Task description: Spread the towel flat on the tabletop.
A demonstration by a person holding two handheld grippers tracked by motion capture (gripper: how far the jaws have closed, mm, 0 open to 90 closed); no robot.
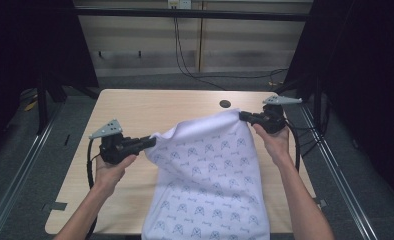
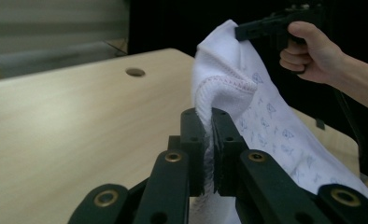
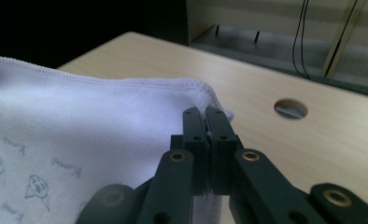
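A white towel (image 1: 210, 170) printed with small blue figures is held up by two corners above the wooden table (image 1: 150, 107), its lower part draping off the near edge. My left gripper (image 1: 152, 142) is shut on the towel's left corner; in the left gripper view the stitched hem (image 2: 226, 88) is pinched between the jaws of the left gripper (image 2: 209, 116). My right gripper (image 1: 242, 116) is shut on the far right corner. In the right gripper view the towel (image 3: 88, 121) spreads left from the right gripper (image 3: 205, 114). The right hand (image 2: 308, 53) also appears in the left gripper view.
A round cable hole (image 1: 225, 104) sits in the table near the far edge, just left of the right gripper. Black cables (image 1: 185, 55) hang behind the table against the wall. Metal rails (image 1: 335, 170) run along both sides of the table.
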